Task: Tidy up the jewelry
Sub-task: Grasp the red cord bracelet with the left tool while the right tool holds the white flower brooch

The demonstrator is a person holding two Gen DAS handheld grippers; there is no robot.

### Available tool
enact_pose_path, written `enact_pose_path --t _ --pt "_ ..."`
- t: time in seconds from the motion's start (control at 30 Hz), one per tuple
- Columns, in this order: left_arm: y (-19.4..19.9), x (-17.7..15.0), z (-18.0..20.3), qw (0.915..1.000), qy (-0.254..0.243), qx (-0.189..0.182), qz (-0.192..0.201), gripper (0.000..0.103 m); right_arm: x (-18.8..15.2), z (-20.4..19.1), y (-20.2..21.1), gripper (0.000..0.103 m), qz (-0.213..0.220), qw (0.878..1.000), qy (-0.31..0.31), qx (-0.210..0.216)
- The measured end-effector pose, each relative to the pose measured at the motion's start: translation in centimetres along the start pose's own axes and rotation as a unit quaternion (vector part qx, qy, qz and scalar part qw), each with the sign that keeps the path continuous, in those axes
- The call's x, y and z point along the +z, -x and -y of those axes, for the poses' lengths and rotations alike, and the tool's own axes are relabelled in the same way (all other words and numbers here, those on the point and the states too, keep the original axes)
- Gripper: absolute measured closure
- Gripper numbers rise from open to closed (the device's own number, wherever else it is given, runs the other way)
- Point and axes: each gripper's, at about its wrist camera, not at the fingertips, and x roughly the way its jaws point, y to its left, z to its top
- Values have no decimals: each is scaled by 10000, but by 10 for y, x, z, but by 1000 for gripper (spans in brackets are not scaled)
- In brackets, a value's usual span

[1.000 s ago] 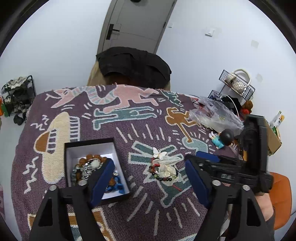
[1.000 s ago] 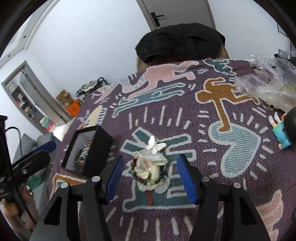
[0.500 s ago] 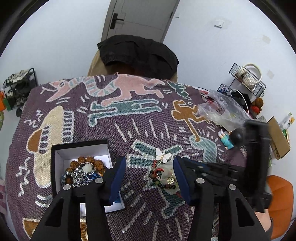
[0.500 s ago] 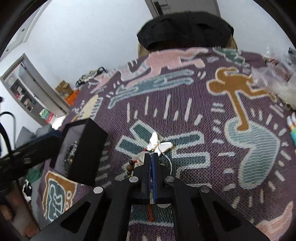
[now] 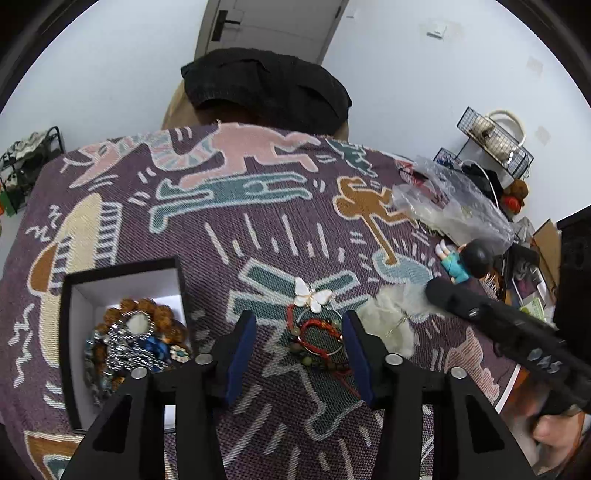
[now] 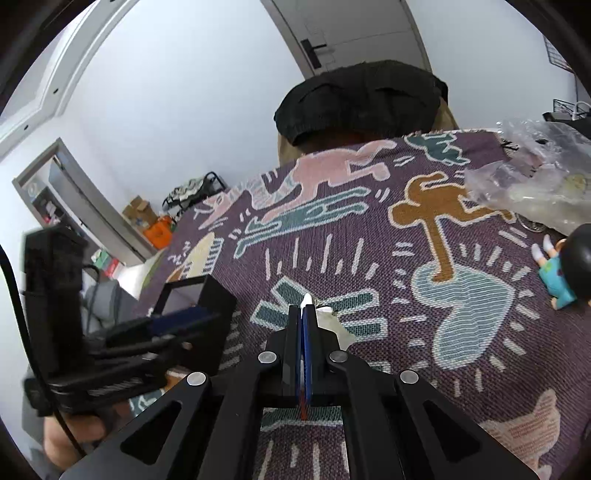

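**Jewelry sorting: room, surface and contents**

Room: white walls, grey door (image 5: 273,22), black garment (image 5: 266,85) draped over a tan chair back at the table's far edge.

Surface: purple woven tablecloth with pink, teal and ochre figures (image 5: 258,206), covering the whole table.

Black square gift box with white lining (image 5: 122,280), lidless, near left; holds brown bead bracelets and silver and blue pieces.

Clear crumpled plastic bag (image 5: 450,206), far right; a small doll in a teal outfit (image 5: 461,260) lies beside it.

White translucent gauze pouch (image 5: 391,317), pinched in the right gripper (image 6: 303,314), whose fingers are clenched flat on the fabric, just right of the left gripper.

Tangle of red cord, dark bead bracelet, thin hoop and white butterfly charm (image 5: 314,328), on the cloth between the left gripper (image 5: 297,332) fingers; jaws closing, whether the pads touch it I cannot tell.
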Motion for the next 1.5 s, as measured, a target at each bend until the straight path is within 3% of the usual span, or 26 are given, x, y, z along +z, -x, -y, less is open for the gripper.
enact_pose_path --t 0.33,0.6,0.7,1.17,1.33,1.5 --pt "-23 -5 10 9996 -93 54 -242 58 3 9 42 101 439 9990 -83 -20" --pt "-48 -8 17 9985 -237 204 -458 69 -3 26 54 101 547 9983 -217 -46" --pt "-58 -9 18 9975 -317 290 -560 78 -7 36 55 101 540 9980 -318 -60" --pt "-82 -2 42 9848 -1270 884 -790 80 -16 61 56 101 507 9970 -582 -64" --pt "-86 -2 39 9863 -1213 754 -824 80 -17 63 56 101 505 9967 -626 -43" --pt "-84 -4 37 9887 -1110 546 -845 89 -19 64 55 101 484 9966 -661 -45"
